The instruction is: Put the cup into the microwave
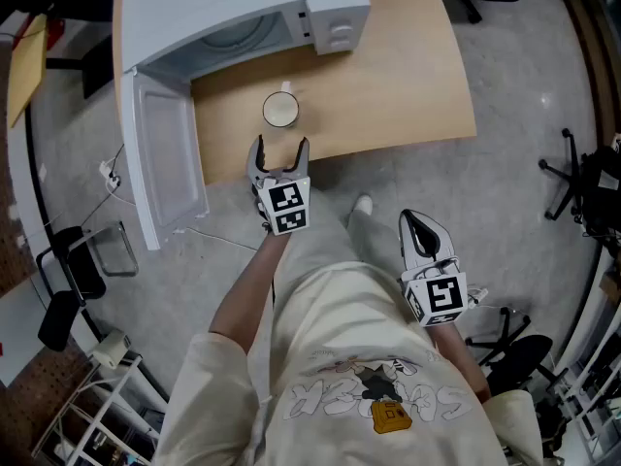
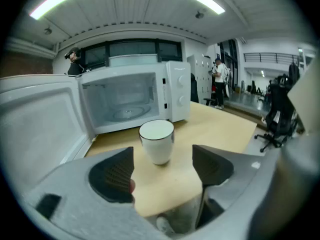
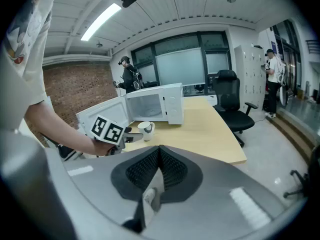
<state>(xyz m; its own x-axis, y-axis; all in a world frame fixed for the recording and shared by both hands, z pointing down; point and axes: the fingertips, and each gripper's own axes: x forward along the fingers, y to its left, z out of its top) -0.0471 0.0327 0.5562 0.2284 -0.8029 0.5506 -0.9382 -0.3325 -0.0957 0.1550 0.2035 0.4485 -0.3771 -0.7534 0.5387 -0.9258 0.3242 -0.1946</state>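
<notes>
A white cup (image 1: pixel 280 111) with a dark rim stands upright on the wooden table (image 1: pixel 408 76), just in front of the white microwave (image 1: pixel 243 13), whose door (image 1: pixel 167 158) hangs wide open to the left. My left gripper (image 1: pixel 279 147) is open at the table's near edge, its jaws pointing at the cup (image 2: pixel 157 140) a short way off, with nothing between them. My right gripper (image 1: pixel 419 221) is shut and empty, held low over the floor beside the person's leg. From the right gripper view the cup (image 3: pixel 145 130) and microwave (image 3: pixel 150 104) lie far ahead.
The open door juts past the table's left edge. Black chairs (image 1: pixel 68 280) stand on the floor at the left, another office chair (image 3: pixel 231 101) beyond the table. People stand in the background (image 2: pixel 219 81). A cable runs over the grey floor (image 1: pixel 233 244).
</notes>
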